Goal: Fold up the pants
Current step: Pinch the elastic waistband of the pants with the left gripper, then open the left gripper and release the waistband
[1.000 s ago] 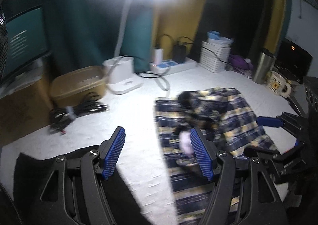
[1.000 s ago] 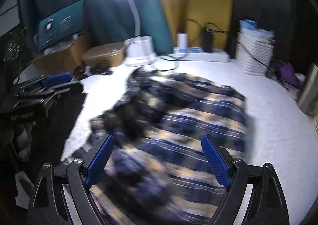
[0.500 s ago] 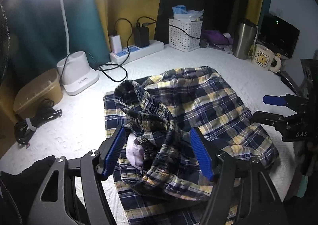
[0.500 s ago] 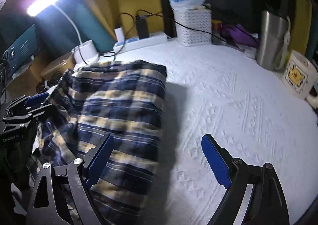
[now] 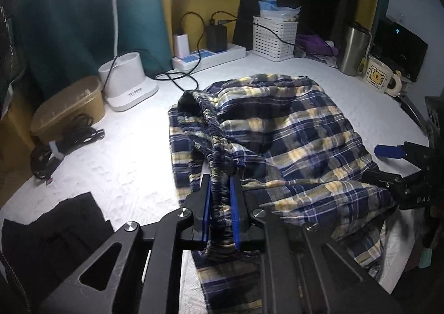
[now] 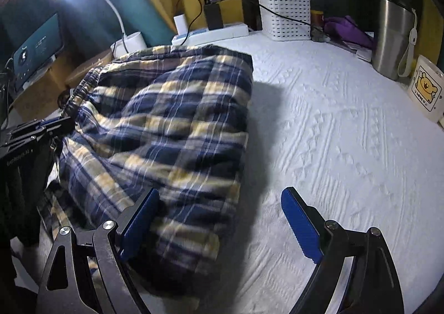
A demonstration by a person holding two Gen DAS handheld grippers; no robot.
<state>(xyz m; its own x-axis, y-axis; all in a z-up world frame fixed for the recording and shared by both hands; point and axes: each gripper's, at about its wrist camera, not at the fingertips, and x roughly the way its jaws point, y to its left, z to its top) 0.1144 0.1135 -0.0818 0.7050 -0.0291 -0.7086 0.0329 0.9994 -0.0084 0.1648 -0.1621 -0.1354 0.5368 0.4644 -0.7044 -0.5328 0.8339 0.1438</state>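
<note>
Your left gripper (image 5: 220,203) has just been closing, and now both blue pads are clamped on the gathered waistband (image 5: 211,130) of the pants (image 5: 299,130), with the bunched elastic squeezed right between them. The pants are navy and yellow plaid, heaped loosely on the white textured tabletop (image 5: 116,158), roughly mid-table and draping over the near edge on the right.

Your right gripper (image 6: 219,219) is spread wide with nothing pinched. Its left pad sits against the near right side of the pants' heap, while the right pad hangs over bare tabletop. From the right wrist view you can see the left gripper at the far left, at the waistband end.

Along the far edge there's a white lamp base (image 5: 127,83), a power strip (image 5: 211,55) with 2 chargers plugged in, a white basket (image 5: 273,36), a steel tumbler (image 6: 391,36) and a bear mug (image 6: 426,89). On the left sit a tan box (image 5: 69,105) and coiled black cables (image 5: 63,144). Black cloth (image 5: 52,233) lies at the near left.
</note>
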